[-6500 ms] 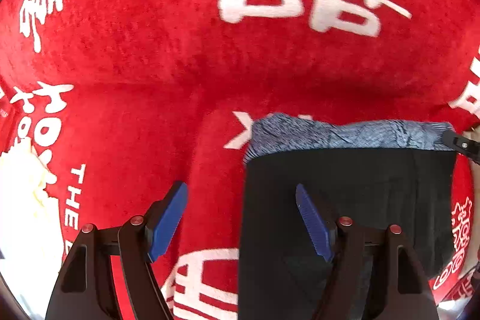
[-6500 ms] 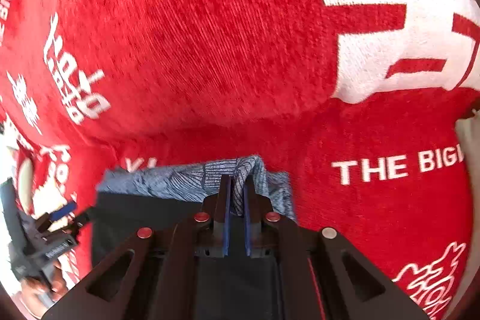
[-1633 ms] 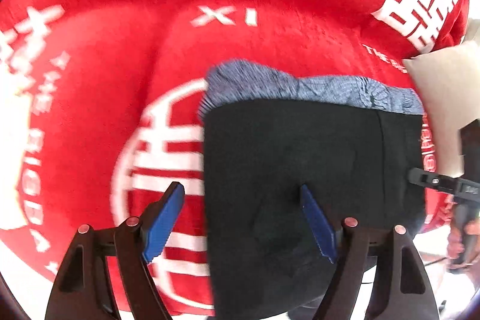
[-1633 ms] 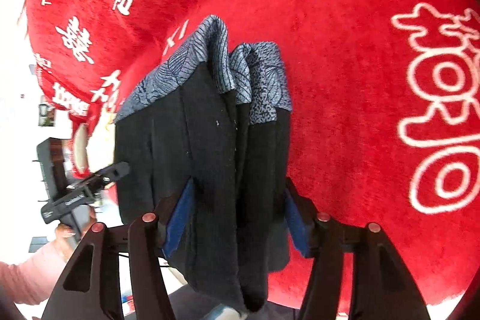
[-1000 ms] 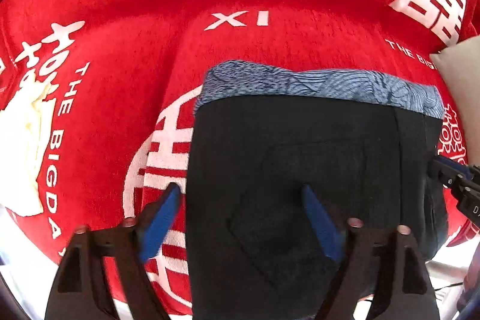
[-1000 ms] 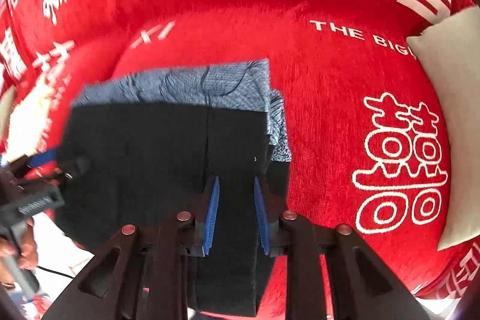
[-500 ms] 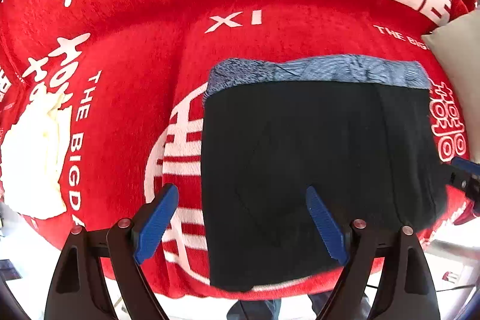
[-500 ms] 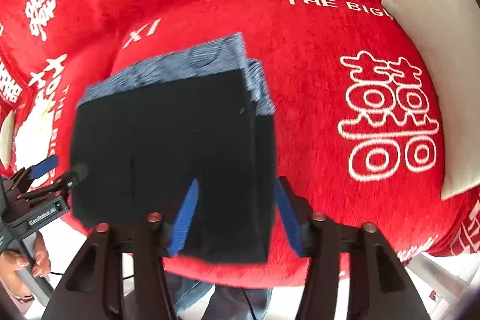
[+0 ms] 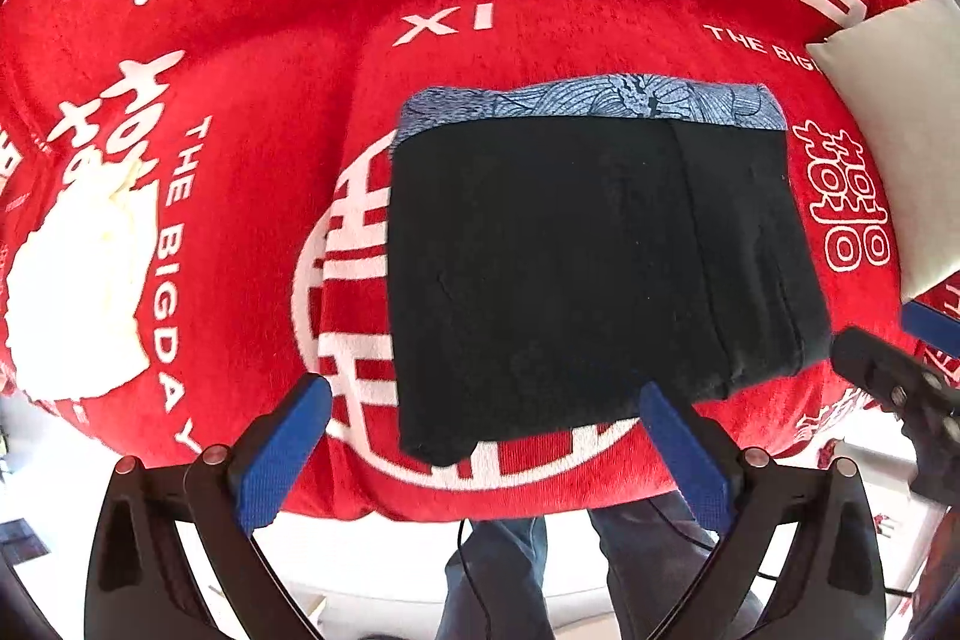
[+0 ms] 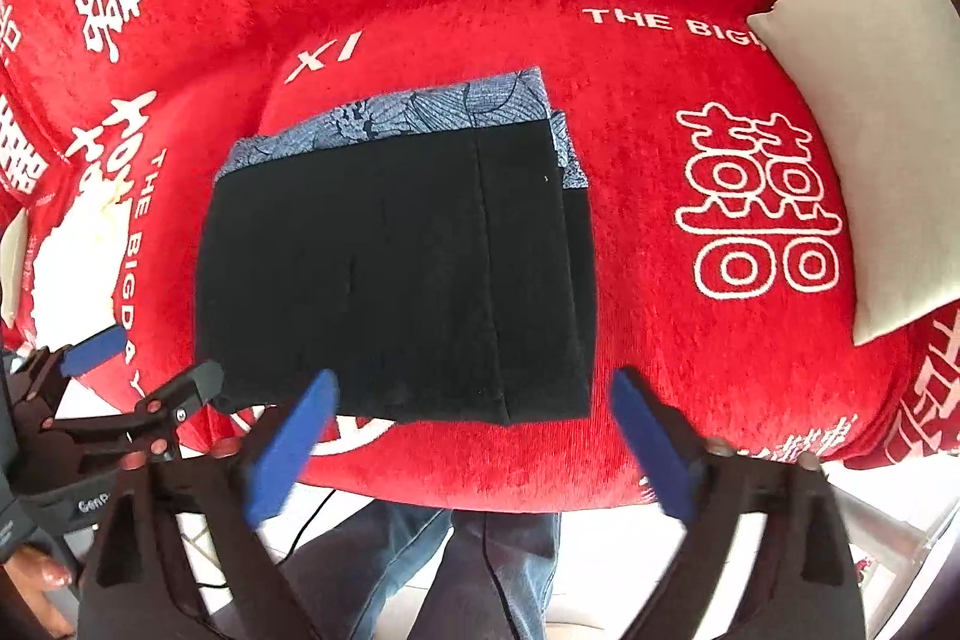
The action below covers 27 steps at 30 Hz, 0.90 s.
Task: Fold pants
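A home living area. A round, plush red seat cover (image 9: pixel 252 112) printed with white Chinese double-happiness characters and the words "THE BIGDAY" drapes a soft, cushioned piece of furniture. A pale grey throw pillow (image 10: pixel 882 148) leans at its right side, and a cream fabric item (image 9: pixel 78 280) lies at the left. Light-coloured floor (image 10: pixel 612 568) shows below the seat edge.

Bright even daylight, sharp centre, bowed fisheye edges (dark corners)
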Each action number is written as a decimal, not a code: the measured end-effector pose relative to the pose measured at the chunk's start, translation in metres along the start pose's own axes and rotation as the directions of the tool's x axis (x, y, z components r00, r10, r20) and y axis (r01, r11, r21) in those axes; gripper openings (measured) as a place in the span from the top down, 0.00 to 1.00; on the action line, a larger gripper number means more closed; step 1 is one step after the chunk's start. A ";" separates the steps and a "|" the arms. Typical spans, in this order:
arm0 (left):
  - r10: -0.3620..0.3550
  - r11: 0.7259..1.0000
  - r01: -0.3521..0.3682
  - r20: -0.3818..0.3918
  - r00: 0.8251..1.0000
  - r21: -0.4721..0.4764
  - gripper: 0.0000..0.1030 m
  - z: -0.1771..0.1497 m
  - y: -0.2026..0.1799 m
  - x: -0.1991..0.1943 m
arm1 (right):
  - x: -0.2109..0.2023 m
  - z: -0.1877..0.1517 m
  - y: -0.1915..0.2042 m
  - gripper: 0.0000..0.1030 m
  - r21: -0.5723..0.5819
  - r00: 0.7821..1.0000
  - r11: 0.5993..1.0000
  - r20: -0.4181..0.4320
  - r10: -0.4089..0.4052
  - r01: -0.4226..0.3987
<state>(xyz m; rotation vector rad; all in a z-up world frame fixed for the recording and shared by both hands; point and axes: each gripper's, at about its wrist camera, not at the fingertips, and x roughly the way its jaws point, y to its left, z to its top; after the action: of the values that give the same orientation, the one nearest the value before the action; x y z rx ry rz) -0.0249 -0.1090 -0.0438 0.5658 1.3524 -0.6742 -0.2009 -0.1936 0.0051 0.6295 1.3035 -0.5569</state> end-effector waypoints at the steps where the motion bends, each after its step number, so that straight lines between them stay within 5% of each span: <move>1: 0.003 1.000 -0.003 -0.001 1.000 -0.010 0.00 -0.001 0.001 -0.003 | -0.002 0.001 0.001 0.00 0.002 1.000 1.000 0.008 -0.003 0.003; 27: 0.042 0.999 -0.042 -0.017 0.999 0.005 0.00 -0.017 0.003 -0.032 | -0.019 -0.004 0.024 0.00 -0.057 0.993 0.992 -0.030 -0.118 0.116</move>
<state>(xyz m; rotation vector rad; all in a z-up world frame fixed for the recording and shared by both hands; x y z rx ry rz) -0.0371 -0.0914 -0.0143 0.6028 1.3519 -0.6395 -0.1910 -0.1732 0.0257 0.5212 1.3886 -0.6062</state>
